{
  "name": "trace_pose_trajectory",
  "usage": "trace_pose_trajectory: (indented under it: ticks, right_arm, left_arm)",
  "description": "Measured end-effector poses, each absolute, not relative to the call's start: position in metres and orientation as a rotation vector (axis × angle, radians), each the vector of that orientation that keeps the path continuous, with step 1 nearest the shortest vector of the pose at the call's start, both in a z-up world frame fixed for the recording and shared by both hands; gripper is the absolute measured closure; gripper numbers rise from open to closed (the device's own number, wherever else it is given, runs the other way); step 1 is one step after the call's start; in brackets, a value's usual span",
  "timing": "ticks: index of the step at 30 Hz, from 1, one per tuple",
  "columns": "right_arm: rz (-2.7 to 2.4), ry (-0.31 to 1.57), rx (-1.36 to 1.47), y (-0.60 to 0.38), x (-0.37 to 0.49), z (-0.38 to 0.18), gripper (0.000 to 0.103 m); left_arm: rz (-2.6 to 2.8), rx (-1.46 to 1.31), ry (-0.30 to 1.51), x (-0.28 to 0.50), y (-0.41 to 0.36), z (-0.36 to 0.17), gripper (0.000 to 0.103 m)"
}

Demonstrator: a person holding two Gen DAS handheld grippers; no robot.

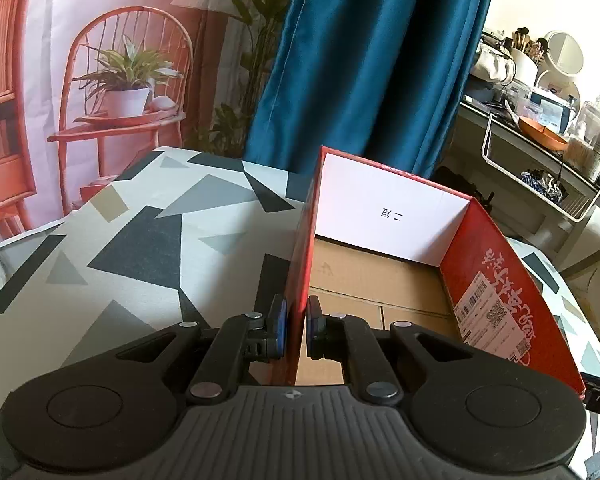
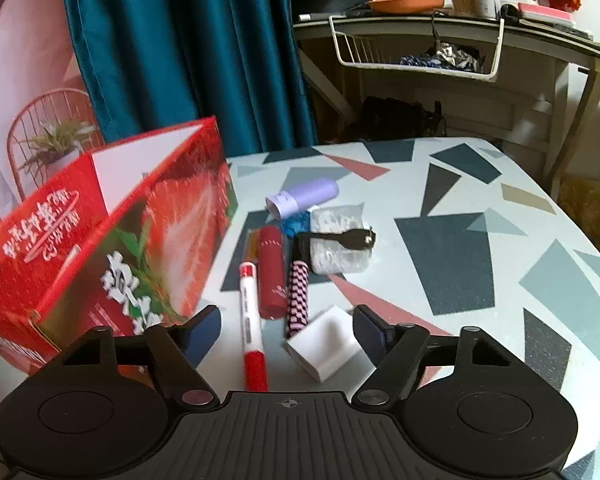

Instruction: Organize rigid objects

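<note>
My left gripper [image 1: 297, 328] is shut on the near left wall of the open red cardboard box [image 1: 496, 280], whose brown floor shows bare. The same box [image 2: 100, 240] stands at the left of the right wrist view. My right gripper [image 2: 288, 332] is open and empty, low over a row of objects on the table: a red and white marker [image 2: 252, 324], a dark red tube [image 2: 271, 272], a pink and black patterned tube [image 2: 298, 300] and a white block [image 2: 328, 344]. Farther back lie a lilac bottle [image 2: 304, 197], a clear plastic packet [image 2: 338, 240] and a black clip [image 2: 340, 238].
The table wears a cloth [image 2: 480, 240] with grey, navy and pink shapes. A blue curtain [image 2: 180, 48] hangs behind. A cluttered side desk with a white wire basket [image 2: 416, 52] stands at the back right. A printed backdrop [image 1: 100, 80] hangs at the left.
</note>
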State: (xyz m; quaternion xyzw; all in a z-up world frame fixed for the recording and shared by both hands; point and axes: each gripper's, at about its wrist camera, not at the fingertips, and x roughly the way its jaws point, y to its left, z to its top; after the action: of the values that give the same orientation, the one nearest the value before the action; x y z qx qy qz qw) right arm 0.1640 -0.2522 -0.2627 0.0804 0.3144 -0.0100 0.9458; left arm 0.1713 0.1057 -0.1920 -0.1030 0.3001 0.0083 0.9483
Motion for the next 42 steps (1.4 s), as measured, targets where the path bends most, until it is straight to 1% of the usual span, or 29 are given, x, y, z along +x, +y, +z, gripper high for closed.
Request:
trace_pose_trajectory:
  ticks: [9, 14, 23, 24, 27, 38, 42]
  right_arm:
    - [-0.071, 0.652, 0.087, -0.256, 0.169, -0.281, 0.035]
    - [-0.075, 0.658, 0.101, -0.264, 0.170, -0.295, 0.035]
    - [-0.064, 0.632, 0.016, -0.258, 0.179, -0.307, 0.039]
    - [-0.064, 0.633, 0.009, -0.258, 0.181, -0.309, 0.040]
    - [-0.075, 0.632, 0.003, -0.258, 0.182, -0.314, 0.049]
    - [-0.102, 0.622, -0.010, -0.257, 0.182, -0.320, 0.049]
    - [-0.117, 0.606, 0.000, -0.259, 0.181, -0.318, 0.047]
  left_arm:
    - [-0.001, -0.201, 0.612, 0.172, 0.107, -0.193, 0.092]
    - [0.003, -0.196, 0.613, 0.172, 0.106, -0.195, 0.092]
    - [0.005, -0.177, 0.639, 0.174, 0.104, -0.197, 0.092]
    - [0.005, -0.175, 0.641, 0.175, 0.104, -0.197, 0.092]
    - [0.004, -0.180, 0.641, 0.174, 0.105, -0.197, 0.092]
    - [0.006, -0.182, 0.643, 0.173, 0.105, -0.198, 0.092]
    - [0.005, -0.181, 0.643, 0.174, 0.105, -0.198, 0.092]
